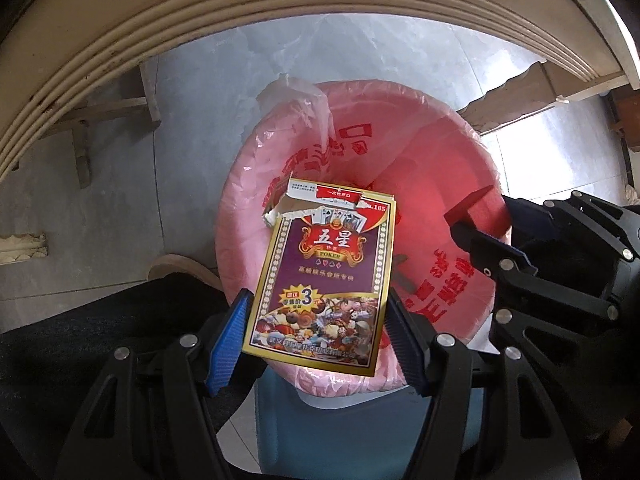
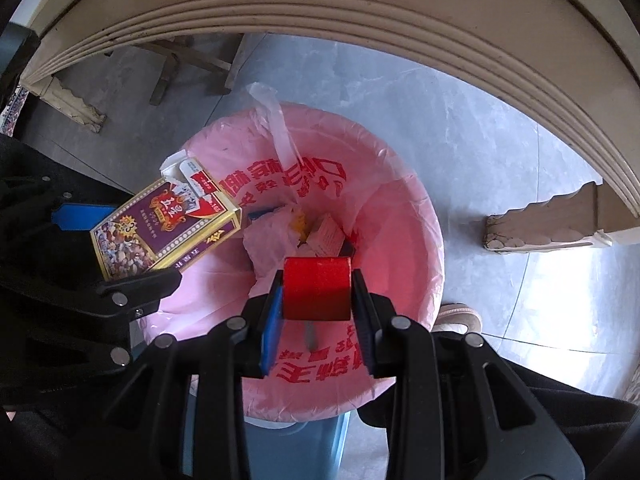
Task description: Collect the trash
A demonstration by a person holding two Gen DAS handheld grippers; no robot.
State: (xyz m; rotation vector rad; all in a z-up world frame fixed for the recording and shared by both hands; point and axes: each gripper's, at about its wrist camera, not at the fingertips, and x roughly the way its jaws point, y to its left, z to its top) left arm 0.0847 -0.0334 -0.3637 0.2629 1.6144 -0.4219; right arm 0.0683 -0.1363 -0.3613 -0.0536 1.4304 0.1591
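Observation:
Over a bin lined with a pink plastic bag [image 1: 248,184] [image 2: 424,216], both grippers point down. My left gripper [image 1: 318,320] is shut on a purple and gold playing-card box [image 1: 324,276] with a torn top flap, its blue pads pressing the box's two sides. My right gripper [image 2: 318,292] is shut on a small red block [image 2: 318,288] above the bin's mouth. Each wrist view also shows the other hand: the right gripper [image 1: 486,220] with the red block [image 1: 478,208], and the left gripper [image 2: 120,248] with the card box [image 2: 168,232]. Crumpled paper and wrappers [image 2: 296,228] lie inside the bag.
The curved cream edge of a table [image 1: 200,20] [image 2: 360,12] arches over the bin, with its carved legs [image 2: 540,224] on a grey tiled floor [image 1: 180,120]. A beige shoe [image 2: 460,316] and dark trousers [image 1: 80,320] are close by. The bin's body [image 1: 360,432] is blue.

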